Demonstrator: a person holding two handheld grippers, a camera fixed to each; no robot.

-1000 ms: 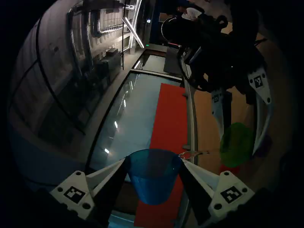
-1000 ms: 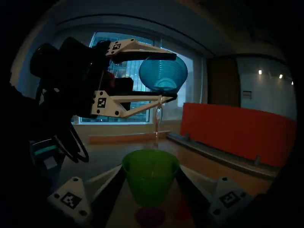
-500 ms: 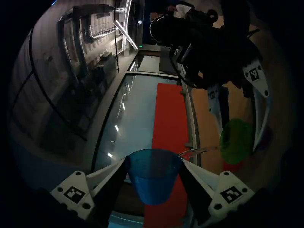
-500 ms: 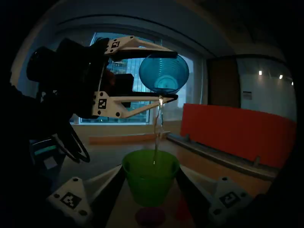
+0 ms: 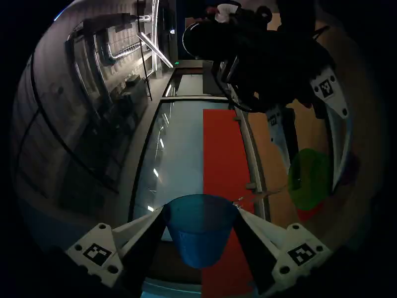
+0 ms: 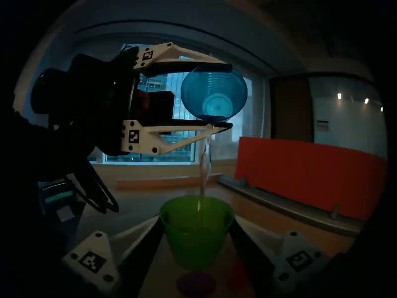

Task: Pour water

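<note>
Left hand-held gripper (image 5: 200, 214) grasps blue cup (image 5: 201, 241) (tipped); right hand-held gripper (image 6: 197, 222) grasps green cup (image 6: 197, 243).

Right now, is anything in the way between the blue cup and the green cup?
Nothing visible. The tipped blue cup sits above the green cup, and the water stream falls freely into its open mouth.

My left claw (image 5: 201, 218) has white fingers, each tagged with a black-and-white square marker, around a translucent blue cup (image 5: 201, 238) with fine rings inside. My right claw (image 6: 197, 221), white and tagged alike, flanks a translucent green cup (image 6: 197, 236). Ahead of it stands an orange-red panel (image 6: 317, 169).
</note>
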